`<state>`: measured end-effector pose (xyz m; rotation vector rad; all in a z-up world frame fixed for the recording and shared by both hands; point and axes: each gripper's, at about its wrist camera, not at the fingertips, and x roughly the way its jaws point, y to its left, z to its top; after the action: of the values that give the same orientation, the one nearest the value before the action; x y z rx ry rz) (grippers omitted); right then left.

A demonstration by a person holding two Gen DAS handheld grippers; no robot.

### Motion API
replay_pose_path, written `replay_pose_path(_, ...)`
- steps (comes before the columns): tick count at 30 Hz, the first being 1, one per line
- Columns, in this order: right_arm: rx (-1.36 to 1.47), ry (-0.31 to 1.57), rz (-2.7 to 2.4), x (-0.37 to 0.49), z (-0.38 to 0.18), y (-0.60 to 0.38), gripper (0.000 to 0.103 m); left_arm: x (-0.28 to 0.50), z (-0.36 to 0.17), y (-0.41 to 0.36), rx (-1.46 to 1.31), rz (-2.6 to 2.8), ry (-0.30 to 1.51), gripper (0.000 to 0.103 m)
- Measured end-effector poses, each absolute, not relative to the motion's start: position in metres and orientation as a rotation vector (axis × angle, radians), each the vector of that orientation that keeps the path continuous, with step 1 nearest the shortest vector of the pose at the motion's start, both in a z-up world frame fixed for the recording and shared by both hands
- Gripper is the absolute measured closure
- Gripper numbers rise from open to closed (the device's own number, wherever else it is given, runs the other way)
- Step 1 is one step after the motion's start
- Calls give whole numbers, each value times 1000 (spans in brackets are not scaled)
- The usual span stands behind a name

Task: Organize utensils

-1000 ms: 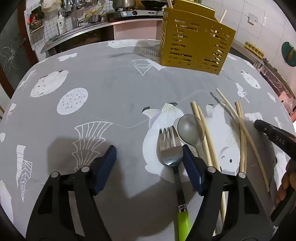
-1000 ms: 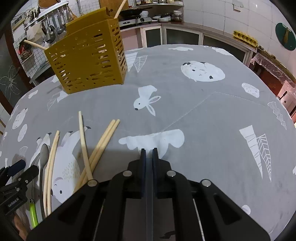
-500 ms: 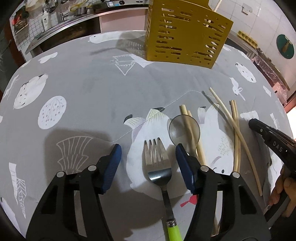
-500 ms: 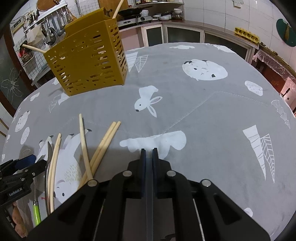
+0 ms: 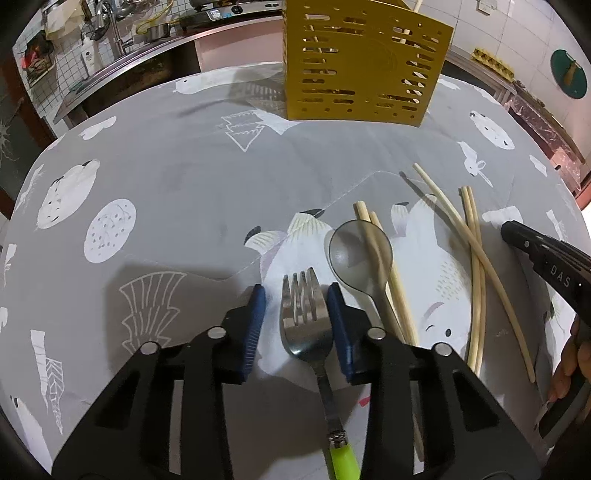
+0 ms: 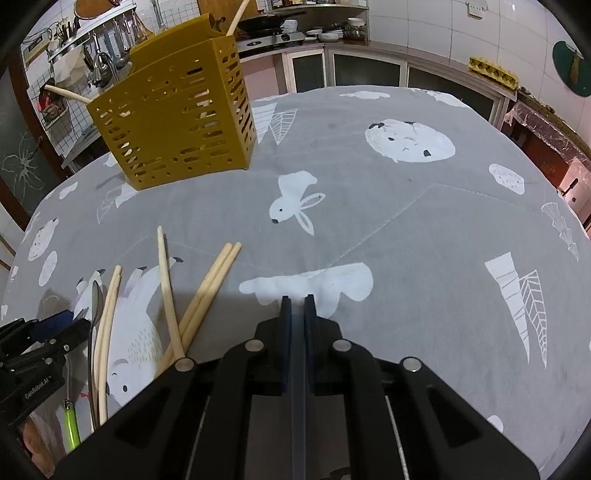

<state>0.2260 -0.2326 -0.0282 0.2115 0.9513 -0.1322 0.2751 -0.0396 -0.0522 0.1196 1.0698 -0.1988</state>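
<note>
Setting: a home kitchen. Beyond the jaws, a steel sink with tap [image 5: 114, 31] and a wire grid rack [image 6: 48, 99] hung with utensils on the tiled wall. Counter with a stove and pan [image 6: 266, 24], glass-front cabinets [image 6: 365, 70] below. White wall tiles [image 6: 417, 22]. Tabletop nearer the jaws is covered by a grey animal-print cloth [image 6: 406, 221], carrying a yellow cutlery caddy [image 6: 177, 122].

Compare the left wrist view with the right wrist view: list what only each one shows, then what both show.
Left wrist only: the steel fork head between the left gripper's closing blue pads, the right one touching it.
Right wrist only: the white rabbit print and the shut, empty right gripper.
Both: the perforated yellow plastic utensil holder, loose pale wooden chopsticks, grey metal spoon.
</note>
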Motion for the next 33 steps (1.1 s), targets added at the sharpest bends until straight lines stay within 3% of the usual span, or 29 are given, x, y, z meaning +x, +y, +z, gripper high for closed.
replay_pose_path(2, 209, 954, -132, 226, -28, -232, 96, 276, -51, -39, 132, -192, 1073, 88)
replay_pose_path(6, 201, 961, -130, 226, -27, -232, 96, 283, -50, -34, 124, -191, 1098, 97)
replay_pose_path(22, 171, 924, -108, 222, -10, -230, 96, 293, -44, -35, 132, -192, 1080, 103)
replay_pose_path(33, 191, 764, -87, 204, 21, -233, 96, 263, 6, -20, 134, -190, 808, 103)
